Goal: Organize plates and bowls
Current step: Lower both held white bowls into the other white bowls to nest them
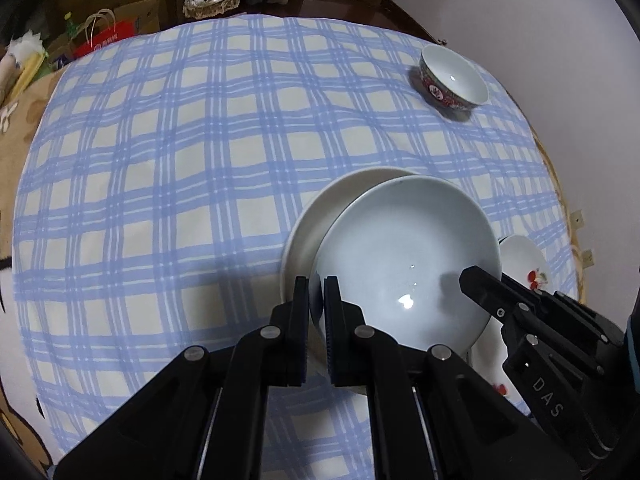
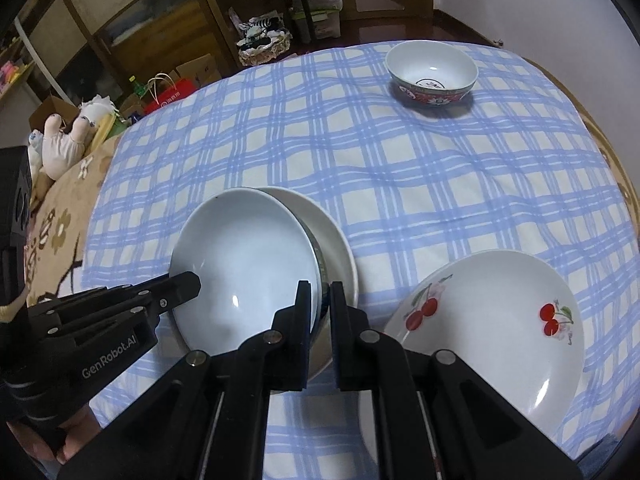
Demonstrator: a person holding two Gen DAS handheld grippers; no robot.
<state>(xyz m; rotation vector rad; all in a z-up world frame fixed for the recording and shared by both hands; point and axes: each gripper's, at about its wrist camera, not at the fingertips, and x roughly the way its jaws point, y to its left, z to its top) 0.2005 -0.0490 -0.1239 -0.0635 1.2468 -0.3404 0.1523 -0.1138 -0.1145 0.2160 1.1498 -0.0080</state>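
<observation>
Both tongs hold one pale blue-grey glazed plate [image 1: 404,256] by opposite rims: the left tongs [image 1: 317,300] clamp its left edge, the right tongs [image 2: 320,304] its right edge. It hangs tilted over a cream plate [image 2: 340,240] on the blue-checked surface [image 2: 420,184]. Three plates in all, counting the cherry-painted white plate [image 2: 492,320] just right, and one red-patterned bowl [image 2: 432,72] well apart at the far edge.

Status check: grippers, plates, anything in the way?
Left gripper and right gripper both shut on pale blue plate, opposite rims. White plate underneath. Cherry plate close beside. Red bowl far off.
</observation>
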